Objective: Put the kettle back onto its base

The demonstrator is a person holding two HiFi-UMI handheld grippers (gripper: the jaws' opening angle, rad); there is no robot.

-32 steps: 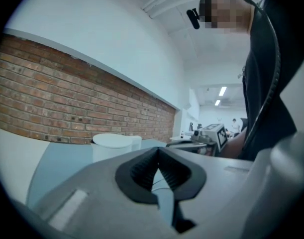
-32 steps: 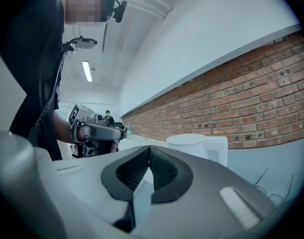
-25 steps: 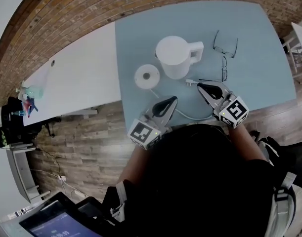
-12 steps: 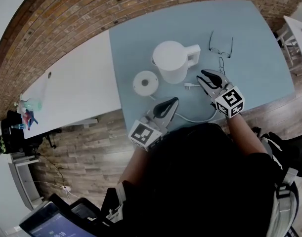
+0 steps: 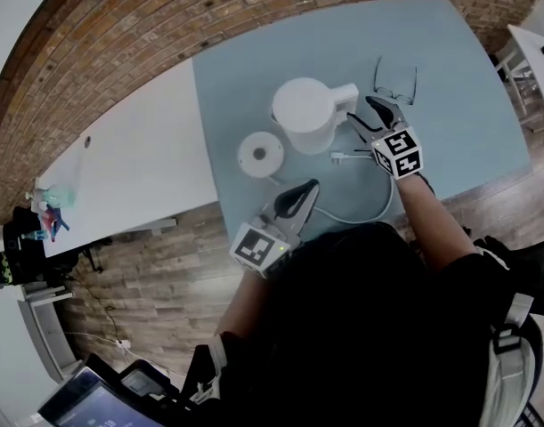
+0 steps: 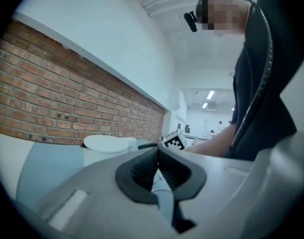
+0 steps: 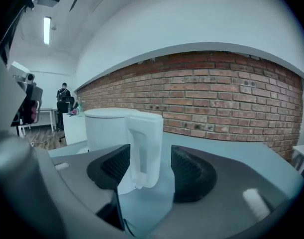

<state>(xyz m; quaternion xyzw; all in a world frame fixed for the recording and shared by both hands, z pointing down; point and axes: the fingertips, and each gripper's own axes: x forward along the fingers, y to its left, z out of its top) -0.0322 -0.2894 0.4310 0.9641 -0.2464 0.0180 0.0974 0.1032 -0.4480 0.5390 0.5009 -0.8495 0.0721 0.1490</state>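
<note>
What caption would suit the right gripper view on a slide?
The right gripper, jaws opening, with the handle of the white kettle between them; brick wall behind.

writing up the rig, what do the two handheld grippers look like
Left gripper and right gripper: light grey bodies, curved jaws with black ribbed pads, each carrying a white cube of black square markers. The right one's jaws are opening, with the kettle handle between them. The person wears a dark top.

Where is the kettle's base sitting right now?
In the head view, the round white base lies on the blue table, just left of the kettle and beyond the left gripper.
</note>
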